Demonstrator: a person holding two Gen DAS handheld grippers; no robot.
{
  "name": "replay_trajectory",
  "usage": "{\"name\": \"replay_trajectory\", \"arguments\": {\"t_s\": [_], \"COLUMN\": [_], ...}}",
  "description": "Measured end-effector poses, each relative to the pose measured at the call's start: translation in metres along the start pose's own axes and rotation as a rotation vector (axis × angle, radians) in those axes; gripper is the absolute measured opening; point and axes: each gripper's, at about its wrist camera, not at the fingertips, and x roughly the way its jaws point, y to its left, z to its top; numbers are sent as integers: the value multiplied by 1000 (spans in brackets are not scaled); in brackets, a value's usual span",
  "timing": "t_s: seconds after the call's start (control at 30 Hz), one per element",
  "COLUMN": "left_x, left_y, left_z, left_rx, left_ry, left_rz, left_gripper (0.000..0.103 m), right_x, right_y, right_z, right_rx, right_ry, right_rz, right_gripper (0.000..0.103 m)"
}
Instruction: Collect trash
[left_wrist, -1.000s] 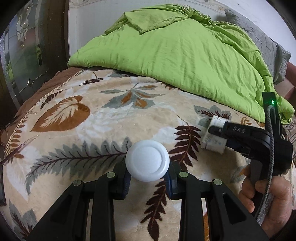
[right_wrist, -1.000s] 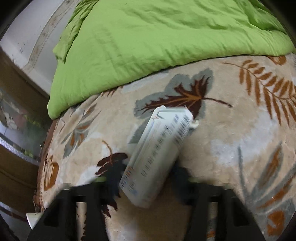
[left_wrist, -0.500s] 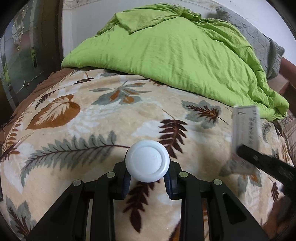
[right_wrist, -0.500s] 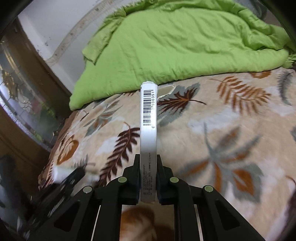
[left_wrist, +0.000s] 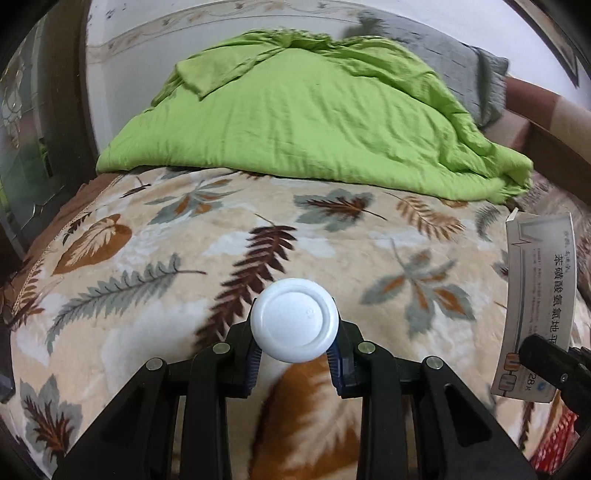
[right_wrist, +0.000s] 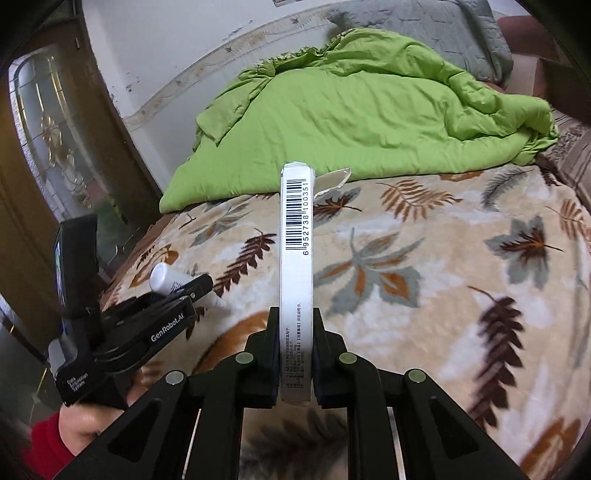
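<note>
Right wrist view: the right gripper (right_wrist: 294, 350) is clamped on a flat white carton (right_wrist: 296, 258), its two fingers (right_wrist: 267, 354) pressing the carton's broad faces near its lower end. The carton stands upright on edge between them, its barcoded narrow side toward the camera and an opened flap sticking out to the right at the top. It is lifted clear of the leaf-patterned blanket (right_wrist: 461, 280) on the bed. At the left of this view the left gripper (right_wrist: 195, 291) is seen from the side, gripping a small white bottle (right_wrist: 166, 278) whose pointed tip juts past the fingers toward the blanket.

In the left wrist view that bottle (left_wrist: 294, 320) shows only its round white end, seated between the blue-padded fingers (left_wrist: 338, 363), which are closed on its sides. The carton (left_wrist: 535, 302) appears at the right edge, with the dark tip of the right gripper (left_wrist: 545, 356) across its lower part. A rumpled green quilt (left_wrist: 314, 122) fills the far side of the bed.

Both pieces of trash look picked up, so the step in hand is most likely carrying them away. No bin or bag can be seen in either view. The next move would call for keeping both grips firm, holding the carton from twisting, and finding the container before letting go.
</note>
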Motion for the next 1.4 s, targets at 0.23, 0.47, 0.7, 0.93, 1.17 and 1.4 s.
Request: {"name": "replay_trajectory", "arguments": {"t_s": [0.23,0.47,0.7,0.93,1.17,1.4], "left_x": [-39,-64,-50,-48,-50,-53], "left_y": [-27,-36,-22,-18,-21,-22], "left_z": [-24,-42,-47,-48,-48,-48], "left_rx": [66,79,37,42,63,69], "left_ry": [-15,-41,-13,-29,-45,-53], "left_rz": [-30,-40,-19,-10,-6,3], "left_gripper": [29,29,29,29,29,29], "right_x": [-28,-35,-30,-24,-23,-25], "right_y": [-15,-18,-13,-11,-11,-13], "right_z": [-21,-29,-29,-28,-28,-29], "right_rx": [38,47,35,31,31,32], "right_ry": [1,-11,-6,8,8,3], "right_rz": [-1,-2,12,14,8,6], "right_gripper": [15,15,15,15,15,15]}}
